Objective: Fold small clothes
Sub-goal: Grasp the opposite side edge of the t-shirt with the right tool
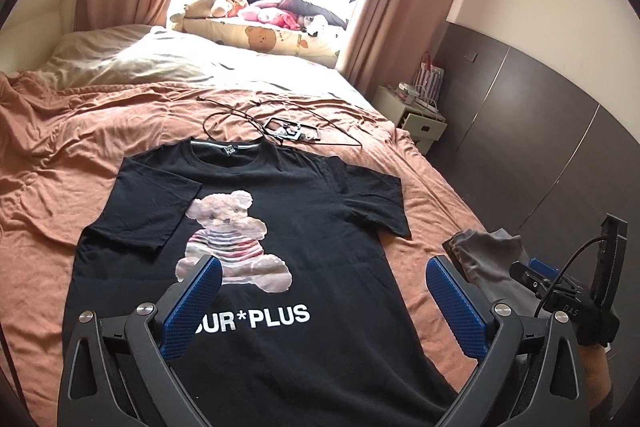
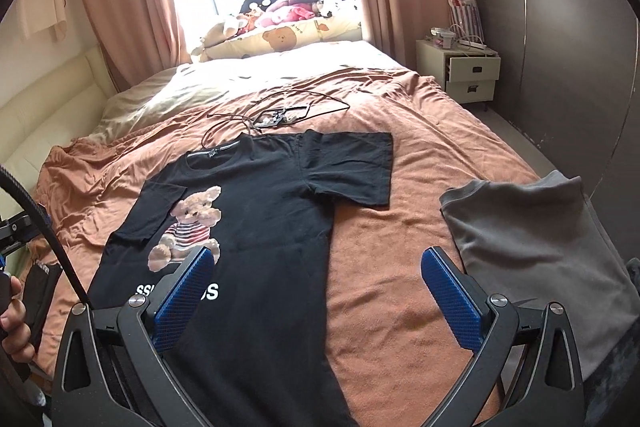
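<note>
A black T-shirt (image 1: 304, 203) with a teddy bear print and white lettering lies flat, front up, on the bed; its left sleeve is folded in over the chest, its right sleeve (image 1: 376, 199) lies spread out. It also shows in the right wrist view (image 2: 272, 211). My left gripper (image 1: 322, 279) is open and empty above the shirt's lower half. My right gripper (image 2: 318, 269) is open and empty above the shirt's right edge and the blanket.
An orange blanket (image 1: 64, 155) covers the bed. A folded grey garment (image 2: 532, 251) lies right of the shirt. A black cable and a small frame (image 1: 292, 129) lie beyond the collar. Pillows and plush toys (image 1: 260, 23) sit by the window. A bedside cabinet (image 2: 468, 75) stands right.
</note>
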A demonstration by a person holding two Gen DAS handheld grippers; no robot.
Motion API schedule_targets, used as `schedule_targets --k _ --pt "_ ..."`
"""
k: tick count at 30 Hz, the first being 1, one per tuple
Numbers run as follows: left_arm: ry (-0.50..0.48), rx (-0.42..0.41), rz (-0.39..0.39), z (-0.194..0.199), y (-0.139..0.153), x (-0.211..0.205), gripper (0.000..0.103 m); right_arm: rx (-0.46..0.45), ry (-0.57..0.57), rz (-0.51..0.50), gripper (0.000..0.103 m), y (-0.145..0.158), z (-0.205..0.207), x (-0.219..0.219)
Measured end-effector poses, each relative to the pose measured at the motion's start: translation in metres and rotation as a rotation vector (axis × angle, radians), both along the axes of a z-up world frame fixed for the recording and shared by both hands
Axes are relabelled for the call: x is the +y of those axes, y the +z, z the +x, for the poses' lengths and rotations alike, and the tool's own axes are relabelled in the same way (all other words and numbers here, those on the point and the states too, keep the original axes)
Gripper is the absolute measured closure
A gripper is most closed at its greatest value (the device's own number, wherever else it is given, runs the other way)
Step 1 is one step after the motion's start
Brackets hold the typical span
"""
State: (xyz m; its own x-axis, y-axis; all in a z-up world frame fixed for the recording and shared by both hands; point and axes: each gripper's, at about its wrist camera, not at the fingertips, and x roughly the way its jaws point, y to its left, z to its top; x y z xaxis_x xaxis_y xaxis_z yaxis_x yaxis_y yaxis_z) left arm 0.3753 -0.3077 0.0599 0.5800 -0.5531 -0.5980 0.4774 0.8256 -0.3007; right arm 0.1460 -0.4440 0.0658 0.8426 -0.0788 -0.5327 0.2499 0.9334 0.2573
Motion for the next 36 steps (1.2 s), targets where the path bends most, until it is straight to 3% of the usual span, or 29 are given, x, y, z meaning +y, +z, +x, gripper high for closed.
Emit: schedule_targets --k 12,17,24,29,36 --pt "-0.020 0.063 0.029 0.066 -0.036 -0.035 0.001 0.073 0.002 0.027 0.000 -0.037 0.074 -0.041" --pt "-0.061 0.110 0.043 0.097 -0.066 -0.056 0.019 0.101 0.018 0.046 0.000 -0.054 0.113 -0.059" --pt "-0.084 0.186 0.061 0.139 -0.108 -0.082 0.033 0.158 0.027 0.103 0.022 -0.079 0.169 -0.085" --pt "-0.078 0.216 0.092 0.166 -0.133 -0.102 0.046 0.156 0.009 0.176 0.030 -0.093 0.206 -0.113" --pt "-0.085 0.252 0.100 0.196 -0.163 -0.132 0.052 0.203 -0.014 0.196 0.036 -0.110 0.265 -0.147"
